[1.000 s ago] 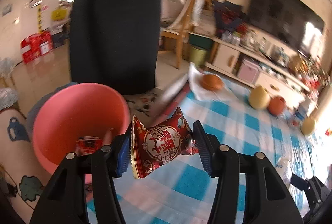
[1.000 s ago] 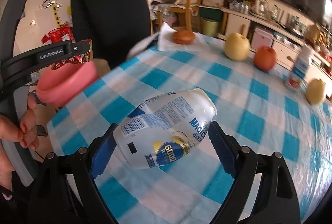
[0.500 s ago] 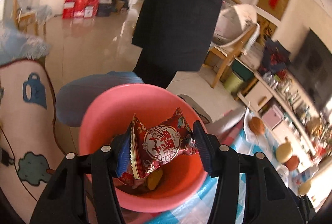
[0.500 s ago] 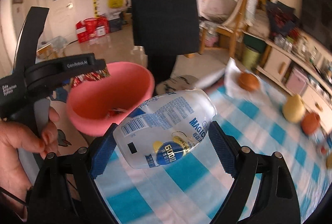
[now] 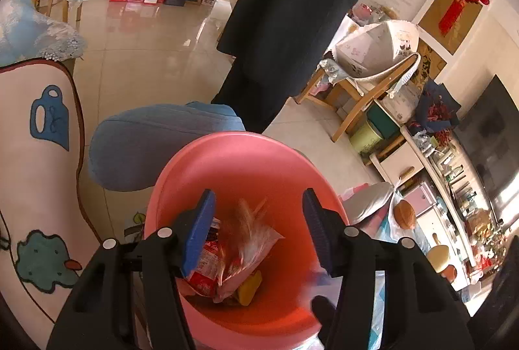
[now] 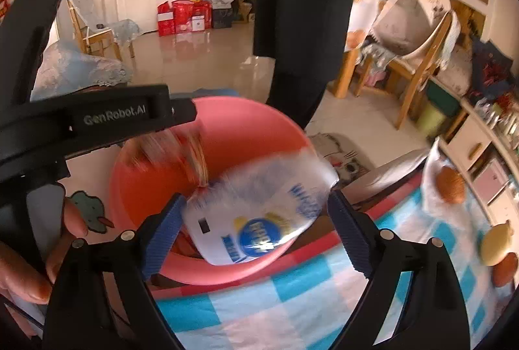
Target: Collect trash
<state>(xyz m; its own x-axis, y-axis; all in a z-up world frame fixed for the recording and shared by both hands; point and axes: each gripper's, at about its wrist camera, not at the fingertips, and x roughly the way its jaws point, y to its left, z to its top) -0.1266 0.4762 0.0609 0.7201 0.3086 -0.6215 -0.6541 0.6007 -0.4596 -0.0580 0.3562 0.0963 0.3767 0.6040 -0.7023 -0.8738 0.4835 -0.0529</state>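
Note:
My left gripper (image 5: 258, 230) is open over the pink bin (image 5: 227, 162). The red snack packet (image 5: 249, 239) is a falling blur below the jaws, above other wrappers (image 5: 207, 272) in the bin. In the right wrist view the left gripper (image 6: 97, 120) hangs over the bin (image 6: 246, 136) with the blurred packet (image 6: 181, 155) dropping from it. My right gripper (image 6: 256, 220) has its jaws apart, and the white plastic bottle (image 6: 259, 214) between them is blurred, tilted toward the bin's near rim.
The blue-and-white checked table (image 6: 275, 301) holds fruit (image 6: 449, 184) at the right. A person in black (image 5: 292, 26) stands behind the bin. A blue cushion (image 5: 146, 145) and a wooden chair (image 5: 366, 84) are on the floor beyond.
My left gripper opened and let go of the red packet, which drops into the bin. My right gripper moved the bottle over toward the bin, and its jaws have widened around the now blurred bottle.

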